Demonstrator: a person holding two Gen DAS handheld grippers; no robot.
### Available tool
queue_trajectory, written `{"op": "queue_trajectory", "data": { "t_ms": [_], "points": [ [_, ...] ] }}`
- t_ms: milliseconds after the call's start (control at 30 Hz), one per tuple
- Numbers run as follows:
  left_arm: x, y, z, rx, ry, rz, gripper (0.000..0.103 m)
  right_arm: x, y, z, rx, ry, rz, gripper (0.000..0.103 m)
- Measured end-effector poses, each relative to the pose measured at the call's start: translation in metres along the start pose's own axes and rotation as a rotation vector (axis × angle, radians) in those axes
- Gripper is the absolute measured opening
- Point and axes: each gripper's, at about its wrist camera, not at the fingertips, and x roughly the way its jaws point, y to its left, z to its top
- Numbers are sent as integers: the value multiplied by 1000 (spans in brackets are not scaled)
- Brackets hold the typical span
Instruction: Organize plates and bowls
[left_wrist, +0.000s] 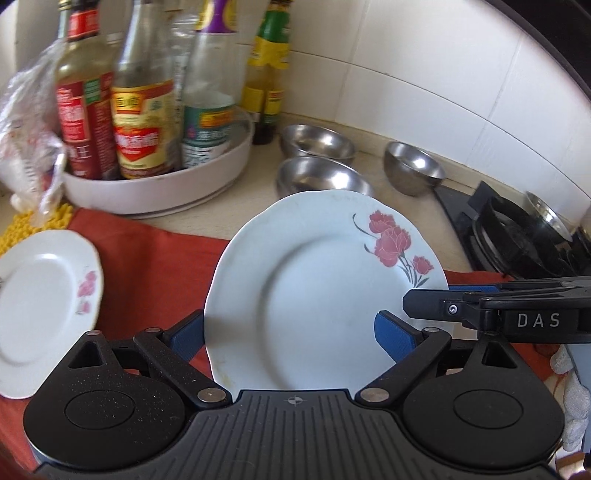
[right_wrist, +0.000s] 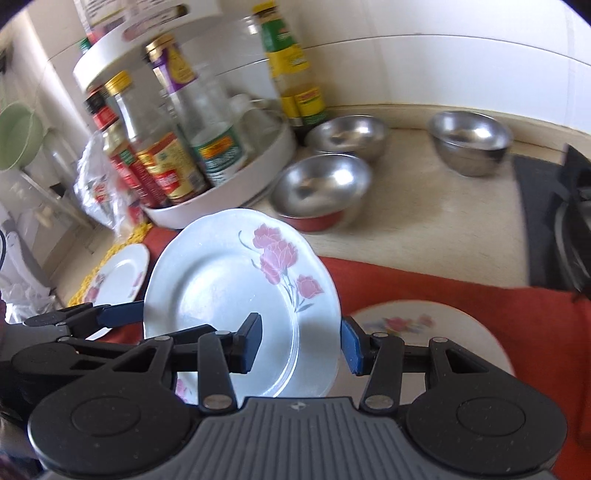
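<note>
Plates (right_wrist: 240, 295) three, steel bowls (right_wrist: 321, 188) three; grippers (left_wrist: 291, 332) two

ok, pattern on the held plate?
White plate with pink-red flowers on grey-green stems near one rim; clearest in the left wrist view.

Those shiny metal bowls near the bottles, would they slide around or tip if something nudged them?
Probably they would slide: the steel bowls look thin and light, on a smooth countertop. Their rounded bottoms suggest they may rock or tip. Dropped, they would likely dent, unlike the flowered plate.
</note>
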Motion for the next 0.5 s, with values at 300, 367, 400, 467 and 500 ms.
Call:
{"op": "queue_trajectory", "data": {
  "t_ms": [300,367,400,467,500],
  "points": [
    [13,-38,0,96,20,-88,97,-31,-31,-17,92,-37,-80,48],
    [15,-46,1,114,22,-104,97,-36,-35,-20,110,-44,-94,48],
    [16,-49,1,122,24,-111,97,-39,-38,-22,119,-48,-102,48],
    [18,-56,1,139,27,-127,97,-44,-43,-25,136,-55,-117,48],
    [19,-60,1,146,29,-134,97,-47,-47,-27,143,-57,-125,48]
  ]
}}
